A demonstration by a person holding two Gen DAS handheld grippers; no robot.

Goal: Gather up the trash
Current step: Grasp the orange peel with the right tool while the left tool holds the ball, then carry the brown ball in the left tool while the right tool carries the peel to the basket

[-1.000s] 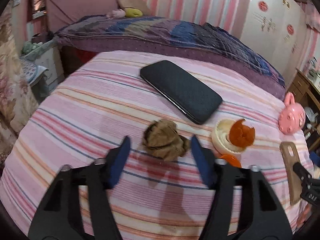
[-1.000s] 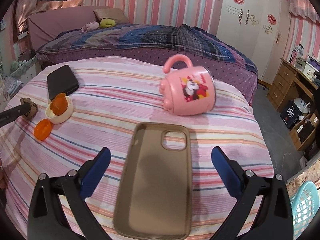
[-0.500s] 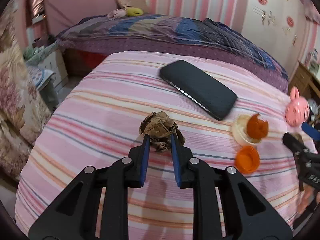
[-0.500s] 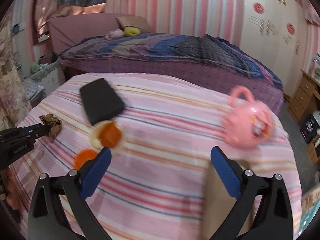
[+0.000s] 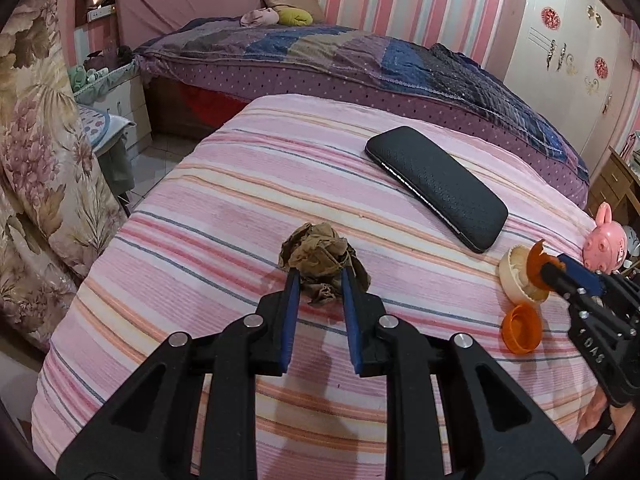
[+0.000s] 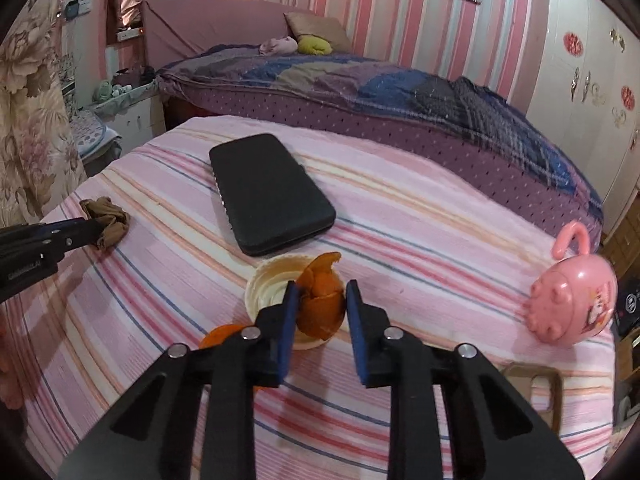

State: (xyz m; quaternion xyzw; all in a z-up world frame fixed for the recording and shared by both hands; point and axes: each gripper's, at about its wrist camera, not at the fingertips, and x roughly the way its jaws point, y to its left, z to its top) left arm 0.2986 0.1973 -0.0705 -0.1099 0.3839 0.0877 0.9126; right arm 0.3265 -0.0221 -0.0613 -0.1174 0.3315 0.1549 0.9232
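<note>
We see the left gripper (image 5: 317,276) clamped on the brown wad (image 5: 320,254) on the striped cloth (image 5: 224,216); the right gripper (image 6: 321,294) pinches orange peel (image 6: 320,304) inside the cream lid (image 6: 264,292).

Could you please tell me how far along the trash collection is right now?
Nothing looks binned yet. In hand: the left gripper pinches the crumpled brown paper, and the right gripper closes around the orange peel in the cream lid. The other orange peel piece remains.
</note>
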